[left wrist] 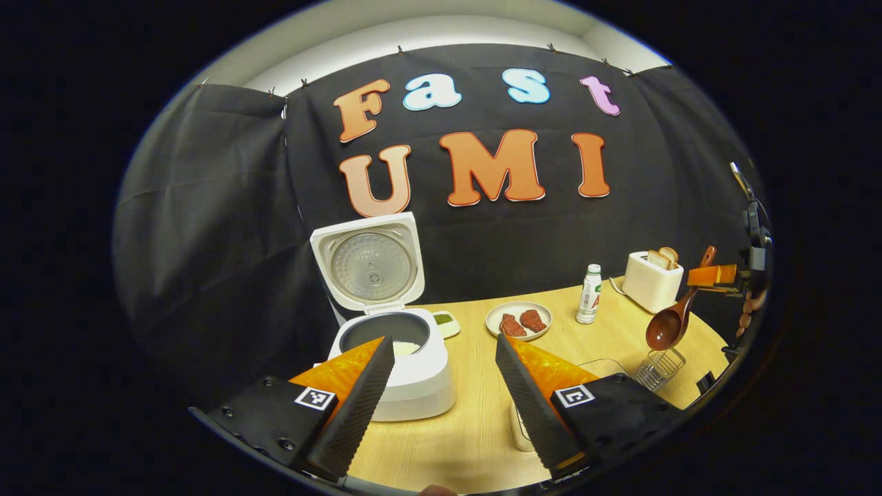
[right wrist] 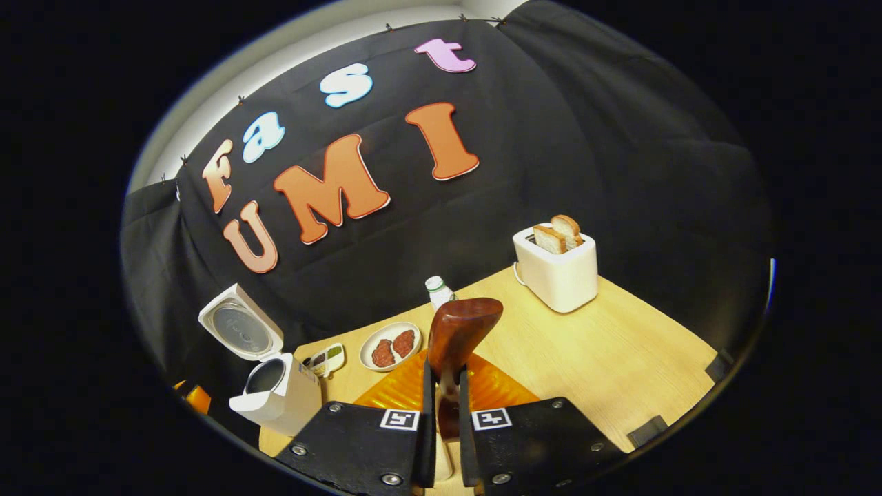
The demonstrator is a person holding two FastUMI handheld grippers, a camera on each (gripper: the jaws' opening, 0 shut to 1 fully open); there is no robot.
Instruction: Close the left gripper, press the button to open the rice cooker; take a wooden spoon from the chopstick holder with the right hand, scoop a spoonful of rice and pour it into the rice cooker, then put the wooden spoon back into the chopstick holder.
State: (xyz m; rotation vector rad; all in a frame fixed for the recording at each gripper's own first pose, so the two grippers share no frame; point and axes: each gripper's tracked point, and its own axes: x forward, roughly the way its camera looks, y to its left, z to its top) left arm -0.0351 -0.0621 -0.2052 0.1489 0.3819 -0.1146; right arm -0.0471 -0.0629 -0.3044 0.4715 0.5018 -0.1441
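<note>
The white rice cooker (left wrist: 406,386) stands open at the table's left, lid (left wrist: 372,265) upright, a little rice in its pot. My left gripper (left wrist: 444,341) is open and holds nothing, its left finger in front of the cooker. At the far right, my right gripper (left wrist: 711,275) is shut on the wooden spoon (left wrist: 670,325), which hangs bowl down just above the wire chopstick holder (left wrist: 659,368). The bowl looks empty. In the right gripper view the spoon's handle (right wrist: 458,331) sticks up between the fingers of my right gripper (right wrist: 445,375); the cooker (right wrist: 275,396) is at lower left.
A plate with two pieces of meat (left wrist: 518,320), a small white bottle (left wrist: 589,294) and a toaster with bread (left wrist: 651,279) stand along the back of the wooden table (left wrist: 468,427). A small dish (left wrist: 446,322) sits beside the cooker. A white container (left wrist: 521,430) is partly hidden by my left gripper's right finger.
</note>
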